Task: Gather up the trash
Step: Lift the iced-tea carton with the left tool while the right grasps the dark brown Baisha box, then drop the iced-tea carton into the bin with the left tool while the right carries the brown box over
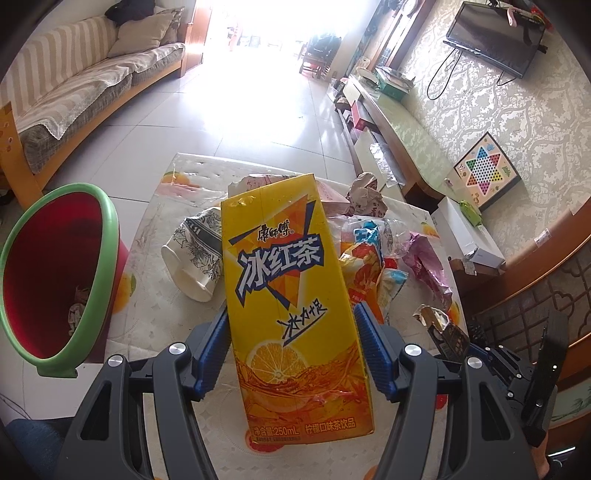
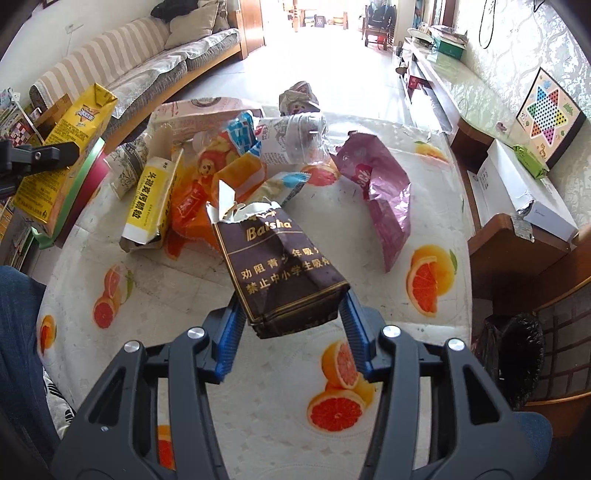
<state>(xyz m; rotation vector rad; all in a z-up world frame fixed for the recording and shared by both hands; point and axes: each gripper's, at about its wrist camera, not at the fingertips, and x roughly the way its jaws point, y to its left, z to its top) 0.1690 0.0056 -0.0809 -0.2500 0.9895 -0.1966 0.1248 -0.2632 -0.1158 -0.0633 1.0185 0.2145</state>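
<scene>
This is a living room in a home. Far ahead of the claw (image 1: 291, 354), to the left, stands a striped sofa (image 1: 74, 92) with cushions (image 1: 142, 35). Up on the right wall hangs a TV (image 1: 495, 37), with a long low cabinet (image 1: 402, 122) below it.

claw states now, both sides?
Left claw: shut on the yellow tea carton.
Right claw: shut on the brown cigarette pack.

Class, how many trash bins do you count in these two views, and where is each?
2. A red bin with a green rim stands left of the table; a black-lined bin stands right. Others may be out of sight.
</scene>
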